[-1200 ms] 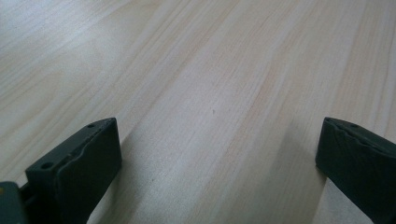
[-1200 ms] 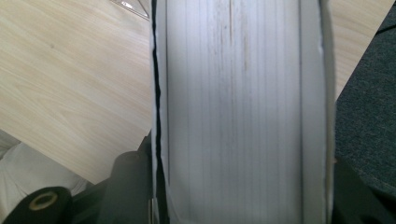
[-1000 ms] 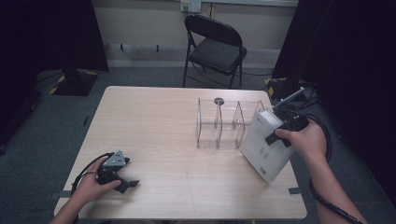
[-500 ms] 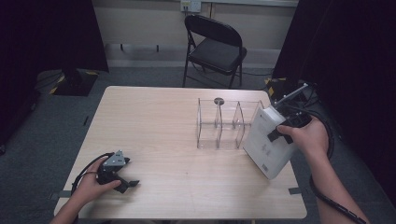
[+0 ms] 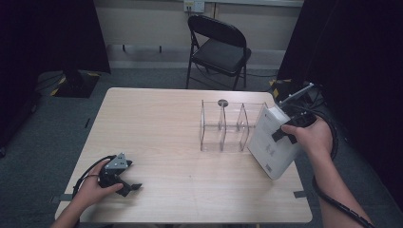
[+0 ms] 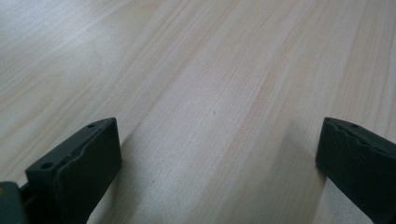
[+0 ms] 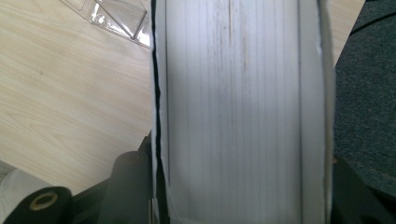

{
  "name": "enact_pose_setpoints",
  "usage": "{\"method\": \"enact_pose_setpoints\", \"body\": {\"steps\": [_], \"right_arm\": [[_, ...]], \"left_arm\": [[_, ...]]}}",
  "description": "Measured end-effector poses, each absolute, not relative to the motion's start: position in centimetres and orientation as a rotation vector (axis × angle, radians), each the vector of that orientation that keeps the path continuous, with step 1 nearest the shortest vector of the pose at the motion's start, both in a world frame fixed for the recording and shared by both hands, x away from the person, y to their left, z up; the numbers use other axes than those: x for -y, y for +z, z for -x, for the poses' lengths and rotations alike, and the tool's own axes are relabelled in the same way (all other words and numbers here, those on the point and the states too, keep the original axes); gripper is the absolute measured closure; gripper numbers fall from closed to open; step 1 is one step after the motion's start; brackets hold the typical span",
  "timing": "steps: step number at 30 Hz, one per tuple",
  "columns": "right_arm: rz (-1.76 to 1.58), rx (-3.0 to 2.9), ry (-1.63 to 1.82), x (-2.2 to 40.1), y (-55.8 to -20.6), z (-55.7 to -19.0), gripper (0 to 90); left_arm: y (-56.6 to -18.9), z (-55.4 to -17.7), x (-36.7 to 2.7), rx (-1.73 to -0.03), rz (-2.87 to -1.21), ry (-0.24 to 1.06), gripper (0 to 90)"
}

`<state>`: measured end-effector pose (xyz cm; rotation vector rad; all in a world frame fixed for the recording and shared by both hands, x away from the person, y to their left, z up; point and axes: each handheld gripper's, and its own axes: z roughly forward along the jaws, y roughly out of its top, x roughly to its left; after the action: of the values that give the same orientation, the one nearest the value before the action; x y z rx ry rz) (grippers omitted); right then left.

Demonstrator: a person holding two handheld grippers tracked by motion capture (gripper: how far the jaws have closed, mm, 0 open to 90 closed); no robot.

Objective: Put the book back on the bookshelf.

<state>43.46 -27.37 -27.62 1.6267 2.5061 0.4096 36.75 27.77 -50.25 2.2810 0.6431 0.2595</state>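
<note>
We see the rack (image 5: 223,126) on the table (image 5: 157,128) toward its right edge, the book (image 5: 271,142) just right of it. The left gripper (image 5: 124,183) rests near the front left corner. A chair (image 5: 218,47) stands behind the table.

Black grippers (image 5: 121,183), grey top plate, trailing cables, seemingly bare forearms.

A black folding chair (image 5: 219,47) is standing beyond the light wooden table (image 5: 157,123) on grey carpet (image 5: 43,123) — dark curtains (image 5: 351,57) are hanging either side, framing a pale wall (image 5: 142,21).
</note>
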Motion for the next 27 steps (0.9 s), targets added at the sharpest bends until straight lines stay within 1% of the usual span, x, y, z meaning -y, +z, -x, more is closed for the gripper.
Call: {"method": "enact_pose_setpoints", "body": {"steps": [10,27], "right_arm": [[-1.662,-2.467,0.401,27.6,-27.8,-44.2,52.6],[-1.668,-2.463,0.409,26.7,-28.0,-45.6,52.6]], "left_arm": [[-50.3,-36.8,-27.8,-0.639,-2.279,0.261,0.0],[-50.2,-36.8,-27.8,-0.636,-2.282,0.263,0.0]]}}
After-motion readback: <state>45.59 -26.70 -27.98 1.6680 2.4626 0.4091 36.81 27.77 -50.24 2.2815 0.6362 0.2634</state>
